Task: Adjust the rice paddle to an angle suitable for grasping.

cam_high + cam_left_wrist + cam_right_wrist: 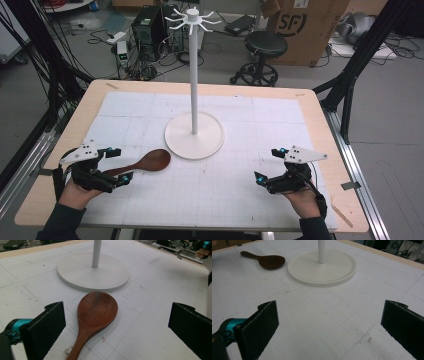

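Hovering low over the mat, the left gripper (118, 165) has its jaws spread wide w/ the wooden spoon (145, 163) handle running between them, pads not touching the wood. Spoon lies flat on the white gridded mat (230, 190), bowl end up, pointing toward the rack; in the left gripper view the spoon's bowl (97, 308) sits just beside the round base (75, 272) of the white hook stand (194, 70), a thin gap btwn them. Stand is upright, mid-table, hooks fanned out at the top. Over on the other side, the right gripper (270, 165) is near the table's front edge, well apart from spoon & stand, jaws wide too, bare mat between them. In the right gripper view the spoon (265, 260) is far off, left of the base (322, 267). Both hands grip from below.
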`<state>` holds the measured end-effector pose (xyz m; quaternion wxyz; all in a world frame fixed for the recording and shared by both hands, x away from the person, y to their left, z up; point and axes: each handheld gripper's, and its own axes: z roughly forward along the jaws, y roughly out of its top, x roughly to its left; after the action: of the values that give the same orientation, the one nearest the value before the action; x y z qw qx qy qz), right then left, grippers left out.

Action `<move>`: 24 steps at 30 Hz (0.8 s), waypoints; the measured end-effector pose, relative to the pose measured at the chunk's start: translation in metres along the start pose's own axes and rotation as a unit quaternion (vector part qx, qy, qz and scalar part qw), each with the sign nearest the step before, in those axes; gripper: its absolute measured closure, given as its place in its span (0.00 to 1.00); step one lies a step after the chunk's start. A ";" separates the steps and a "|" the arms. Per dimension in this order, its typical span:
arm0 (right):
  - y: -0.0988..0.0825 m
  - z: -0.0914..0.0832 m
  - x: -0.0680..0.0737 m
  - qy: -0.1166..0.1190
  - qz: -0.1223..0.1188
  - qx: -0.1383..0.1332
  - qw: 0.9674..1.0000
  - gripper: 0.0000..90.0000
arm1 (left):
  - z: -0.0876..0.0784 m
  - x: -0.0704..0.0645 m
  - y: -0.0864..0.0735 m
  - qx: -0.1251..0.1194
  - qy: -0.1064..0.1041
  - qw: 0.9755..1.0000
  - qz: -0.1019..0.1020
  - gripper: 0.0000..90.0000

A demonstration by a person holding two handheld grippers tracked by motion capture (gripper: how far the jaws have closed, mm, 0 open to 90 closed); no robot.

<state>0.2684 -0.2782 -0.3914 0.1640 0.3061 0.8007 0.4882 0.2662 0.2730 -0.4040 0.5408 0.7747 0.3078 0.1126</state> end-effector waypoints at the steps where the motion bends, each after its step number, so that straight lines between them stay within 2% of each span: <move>1: 0.000 0.000 0.000 0.001 -0.001 -0.001 1.000 0.00 | 0.000 0.000 0.000 0.002 0.000 1.000 -0.001 0.02; 10: 0.001 -0.003 -0.002 0.000 -0.007 0.001 1.000 0.00 | -0.001 0.004 0.004 -0.003 -0.009 1.000 0.003 0.02; 13: 0.001 -0.006 -0.002 -0.002 -0.006 0.002 1.000 0.00 | 0.000 0.003 0.006 -0.001 -0.006 1.000 0.009 0.02; 16: 0.000 -0.006 -0.003 -0.001 -0.006 0.005 1.000 0.00 | 0.000 0.001 0.006 0.002 0.009 1.000 0.021 0.02; 19: -0.001 -0.003 -0.003 0.002 -0.011 0.014 1.000 0.00 | -0.001 0.002 0.006 0.004 0.010 1.000 0.021 0.02; 21: -0.002 -0.001 -0.003 0.004 -0.014 0.019 1.000 0.00 | -0.002 0.003 0.006 0.011 0.009 1.000 0.021 0.02; 24: -0.003 0.000 -0.003 0.007 -0.016 0.025 1.000 0.00 | -0.001 0.003 0.009 0.043 0.006 0.999 0.027 0.02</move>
<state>0.2694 -0.2808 -0.3942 0.1587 0.2939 0.8185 0.4674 0.2706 0.2736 -0.3959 0.5022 0.8045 0.2943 0.1182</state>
